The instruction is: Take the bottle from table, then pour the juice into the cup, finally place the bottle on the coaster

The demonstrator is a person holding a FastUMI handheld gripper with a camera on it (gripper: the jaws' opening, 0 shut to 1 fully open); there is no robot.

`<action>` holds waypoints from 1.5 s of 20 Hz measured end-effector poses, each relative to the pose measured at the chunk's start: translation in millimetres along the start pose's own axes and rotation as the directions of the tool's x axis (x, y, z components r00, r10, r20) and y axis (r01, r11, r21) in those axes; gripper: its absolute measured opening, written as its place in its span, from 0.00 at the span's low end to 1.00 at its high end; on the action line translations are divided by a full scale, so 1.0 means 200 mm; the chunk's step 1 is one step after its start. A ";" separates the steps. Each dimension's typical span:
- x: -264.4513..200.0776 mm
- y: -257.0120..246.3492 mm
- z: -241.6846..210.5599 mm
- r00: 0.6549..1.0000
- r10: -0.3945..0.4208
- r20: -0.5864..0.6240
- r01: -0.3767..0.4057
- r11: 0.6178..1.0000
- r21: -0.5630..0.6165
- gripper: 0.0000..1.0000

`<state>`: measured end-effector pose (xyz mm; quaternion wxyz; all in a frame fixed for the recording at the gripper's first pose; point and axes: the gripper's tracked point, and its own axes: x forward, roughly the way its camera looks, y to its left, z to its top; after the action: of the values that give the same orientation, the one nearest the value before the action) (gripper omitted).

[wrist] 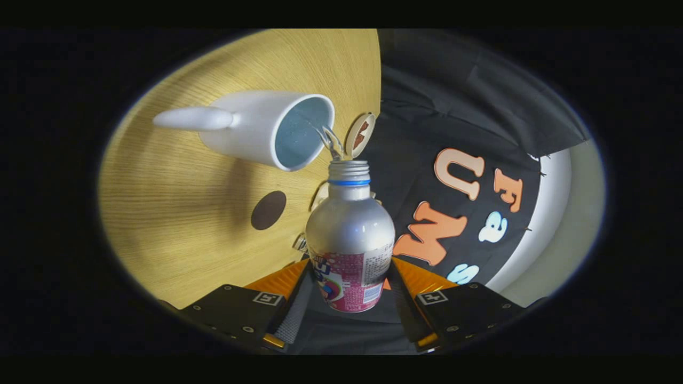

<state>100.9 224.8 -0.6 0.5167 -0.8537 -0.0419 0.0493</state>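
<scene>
The bottle is clamped at its labelled body between both fingers of the gripper, tipped so that a thin stream leaves its open neck just beside the rim of the white cup. A spill onto the table could be caused if the neck drifts off the cup's rim, since the stream enters close to that edge. The dark coaster, set on the table near the cup, could be wetted by any overshoot, and a slip in the grip could be brought on by steeper tilting.
</scene>
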 end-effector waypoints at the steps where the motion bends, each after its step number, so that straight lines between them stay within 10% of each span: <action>1: 0.00 -0.01 0.00 1.000 -0.001 -0.001 0.001 1.000 -0.008 0.76; 30: -0.02 -0.07 0.05 1.000 -0.011 0.004 0.012 0.983 -0.183 0.76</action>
<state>95.5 239.3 8.3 0.4361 -0.8974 -0.0521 0.0436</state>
